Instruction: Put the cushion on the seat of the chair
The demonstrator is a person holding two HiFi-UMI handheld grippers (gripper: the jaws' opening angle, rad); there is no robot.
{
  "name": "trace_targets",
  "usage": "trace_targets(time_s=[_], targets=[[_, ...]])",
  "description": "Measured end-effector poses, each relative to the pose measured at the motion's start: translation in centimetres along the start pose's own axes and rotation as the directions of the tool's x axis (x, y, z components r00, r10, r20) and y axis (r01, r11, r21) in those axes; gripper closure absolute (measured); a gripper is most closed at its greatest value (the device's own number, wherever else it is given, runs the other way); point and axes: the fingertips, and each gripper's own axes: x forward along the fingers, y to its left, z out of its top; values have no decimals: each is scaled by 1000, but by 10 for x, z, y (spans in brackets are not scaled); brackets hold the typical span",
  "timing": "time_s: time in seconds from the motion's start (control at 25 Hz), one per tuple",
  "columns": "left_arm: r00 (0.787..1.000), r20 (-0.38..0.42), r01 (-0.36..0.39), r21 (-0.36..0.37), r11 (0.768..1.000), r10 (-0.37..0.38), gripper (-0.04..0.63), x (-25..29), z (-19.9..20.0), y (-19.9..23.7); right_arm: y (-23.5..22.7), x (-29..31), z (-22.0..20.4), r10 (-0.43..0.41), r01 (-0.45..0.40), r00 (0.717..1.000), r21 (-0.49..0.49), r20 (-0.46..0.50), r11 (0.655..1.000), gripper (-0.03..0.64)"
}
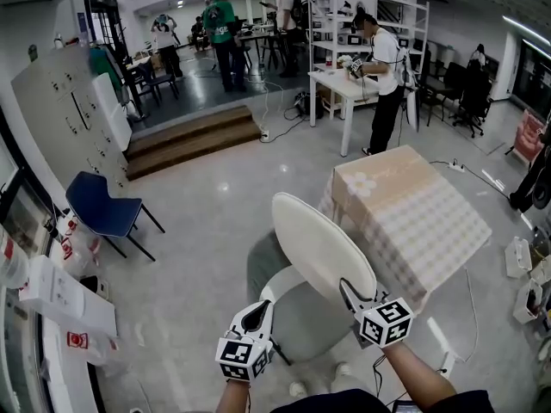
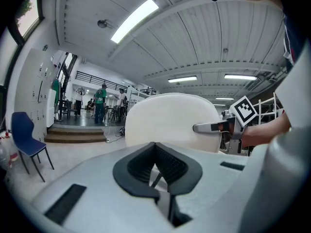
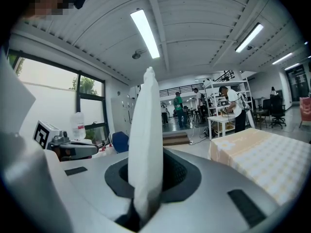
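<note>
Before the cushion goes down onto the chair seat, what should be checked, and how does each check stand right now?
1. Right gripper jaws clamped on the cushion edge: ok.
2. Left gripper empty, jaws together: ok.
3. Cushion above the chair seat: ok.
4. Cushion lying flat: not ok, it stands on edge.
5. Seat free of things: cannot tell, the cushion hides part.
6. Room beside the cloth-covered table: cannot tell.

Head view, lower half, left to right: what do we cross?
blue chair → left gripper → cushion → table with checked cloth. Left out: the grey chair and the right gripper, which overlap the cushion.
</note>
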Motion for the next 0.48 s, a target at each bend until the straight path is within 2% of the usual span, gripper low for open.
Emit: trace_targets(time_s=[0.48], targets=[[996,-44,-84,-23,996,83,591,45,-10,-20,-57,6,-11,64,-64,996,-7,-55,998,554]])
